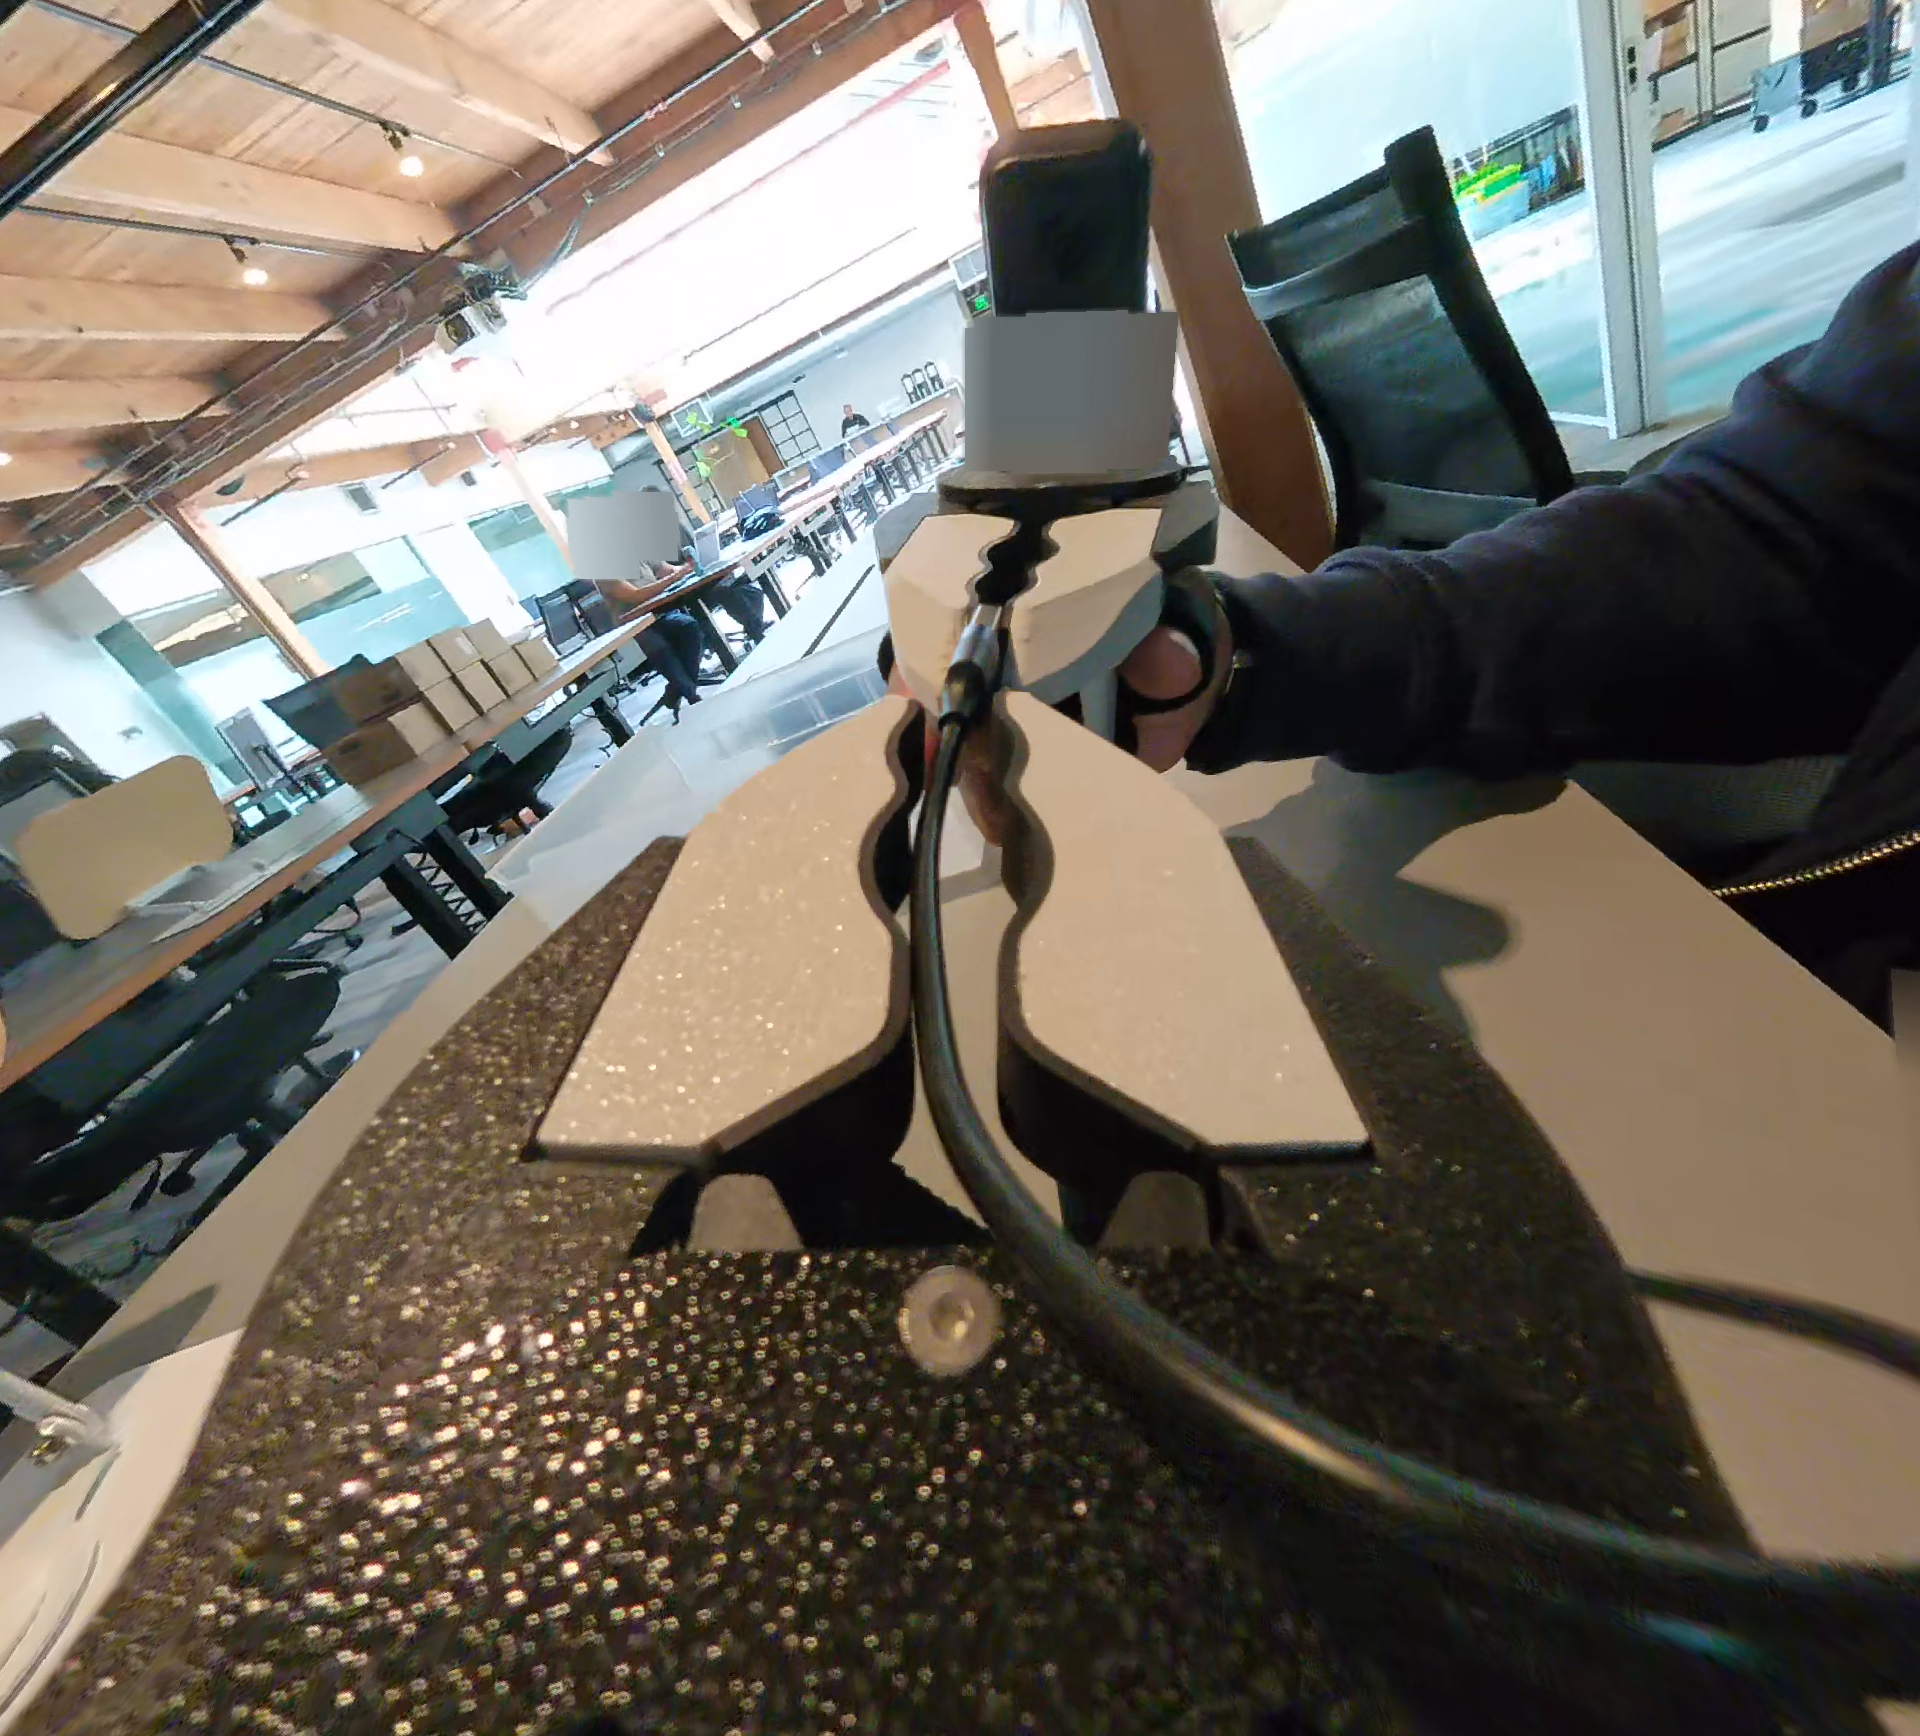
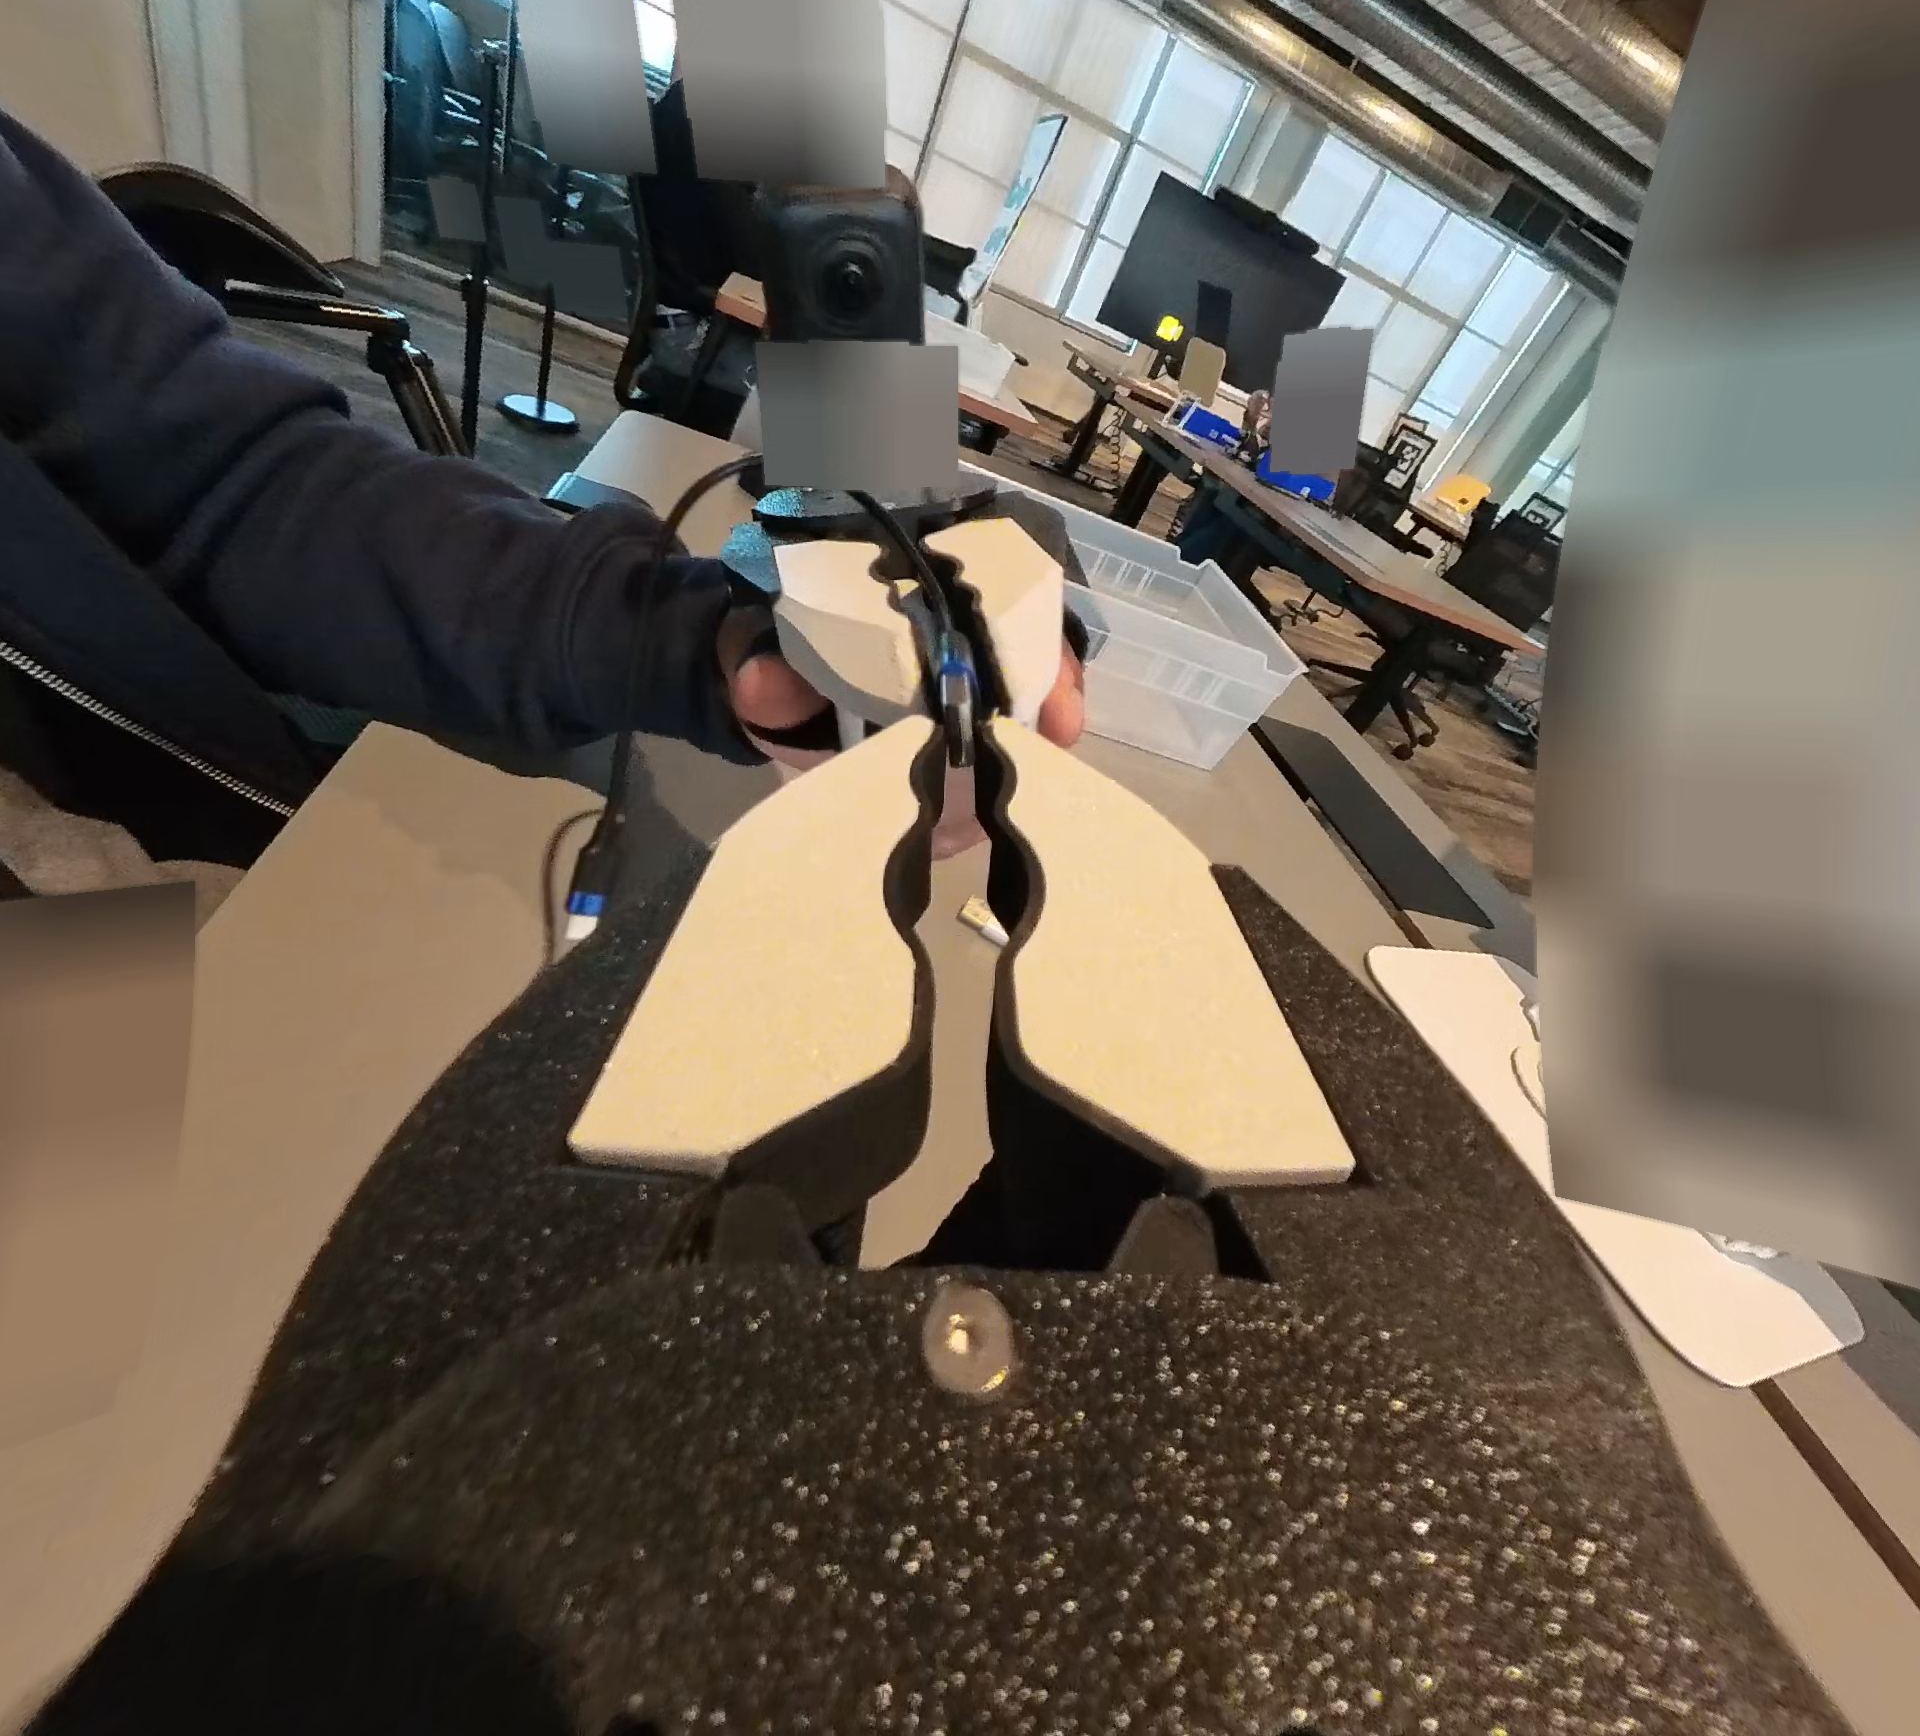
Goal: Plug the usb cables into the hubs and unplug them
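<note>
Left gripper [image 1: 961, 730], right gripper [image 2: 961, 741] tip-to-tip, closed.

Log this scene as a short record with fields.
left gripper: shut on the black cable
right gripper: tips shut on a small dark part at the cable's plug
table: holds a blue-tipped cable and a small silver plug
clear bin: on the table beyond both grippers

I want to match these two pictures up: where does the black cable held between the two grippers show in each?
Left wrist view: the black cable runs up the centre, through the left gripper to the right gripper.
Right wrist view: upper centre, down the left gripper to the right gripper's tips.
Shared landmark: the grey table.
</note>
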Demonstrator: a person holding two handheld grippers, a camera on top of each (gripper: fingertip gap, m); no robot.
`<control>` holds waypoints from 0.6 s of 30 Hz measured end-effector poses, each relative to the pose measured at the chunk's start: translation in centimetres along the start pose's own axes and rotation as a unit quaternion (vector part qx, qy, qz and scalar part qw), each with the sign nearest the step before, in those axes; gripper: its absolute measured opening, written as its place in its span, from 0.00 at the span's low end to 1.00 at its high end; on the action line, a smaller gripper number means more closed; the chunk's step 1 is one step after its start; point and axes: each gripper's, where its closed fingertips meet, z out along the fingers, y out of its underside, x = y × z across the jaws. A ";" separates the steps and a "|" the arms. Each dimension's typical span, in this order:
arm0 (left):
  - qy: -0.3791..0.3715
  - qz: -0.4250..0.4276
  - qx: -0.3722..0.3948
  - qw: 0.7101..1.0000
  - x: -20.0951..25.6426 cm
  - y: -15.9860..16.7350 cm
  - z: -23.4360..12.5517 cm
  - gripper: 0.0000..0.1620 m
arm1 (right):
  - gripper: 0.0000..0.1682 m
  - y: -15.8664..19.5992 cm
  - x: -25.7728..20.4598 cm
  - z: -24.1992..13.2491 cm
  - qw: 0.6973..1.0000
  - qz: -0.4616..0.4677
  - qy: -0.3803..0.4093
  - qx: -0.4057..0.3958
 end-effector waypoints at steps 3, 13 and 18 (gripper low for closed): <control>0.011 -0.004 0.009 1.000 0.3 -0.2 0.0 0.08 | 0.03 0.3 0.0 0.0 1.000 0.007 -0.006 -0.006; 0.014 0.002 0.002 1.000 0.5 -0.1 0.0 0.05 | 0.03 0.2 -0.3 0.1 1.000 0.011 -0.013 -0.002; 0.001 -0.010 0.004 1.000 -0.2 -0.3 -0.2 0.04 | 0.04 0.2 0.3 0.2 1.000 0.011 0.009 0.006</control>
